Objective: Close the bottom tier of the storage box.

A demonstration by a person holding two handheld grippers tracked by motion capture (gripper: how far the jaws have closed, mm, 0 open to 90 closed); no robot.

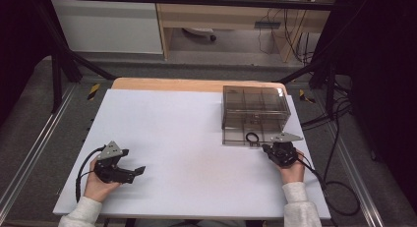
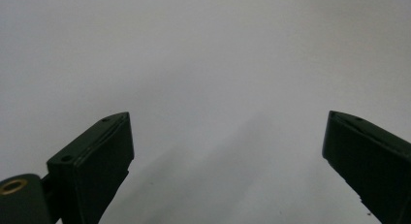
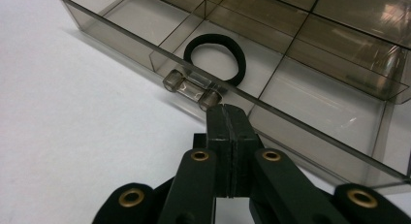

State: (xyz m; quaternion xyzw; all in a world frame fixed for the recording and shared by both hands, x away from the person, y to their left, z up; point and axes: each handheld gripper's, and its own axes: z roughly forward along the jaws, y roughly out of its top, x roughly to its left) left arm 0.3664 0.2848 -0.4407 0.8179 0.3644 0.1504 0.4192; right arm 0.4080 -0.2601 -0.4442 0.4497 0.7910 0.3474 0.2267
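Note:
A smoky clear organizer box point(image 1: 255, 103) stands at the back right of the white board point(image 1: 187, 138), with its bottom drawer point(image 1: 236, 138) pulled out toward me. A black hair tie point(image 1: 253, 137) point(image 3: 215, 59) lies in a front compartment of that drawer point(image 3: 310, 95), behind the clear handle point(image 3: 191, 90). My right gripper point(image 1: 268, 148) point(image 3: 228, 112) is shut, jaw against jaw, with nothing between them; its tip sits right at the drawer's front wall beside the handle. My left gripper point(image 1: 134, 160) point(image 2: 228, 132) rests open at the front left over bare white surface.
The board lies on a wooden table point(image 1: 196, 83) framed by black rails point(image 1: 64, 60). A cable point(image 1: 339, 187) loops off the right gripper past the board's right edge. The drawer's other compartments point(image 3: 145, 18) hold nothing that I can see.

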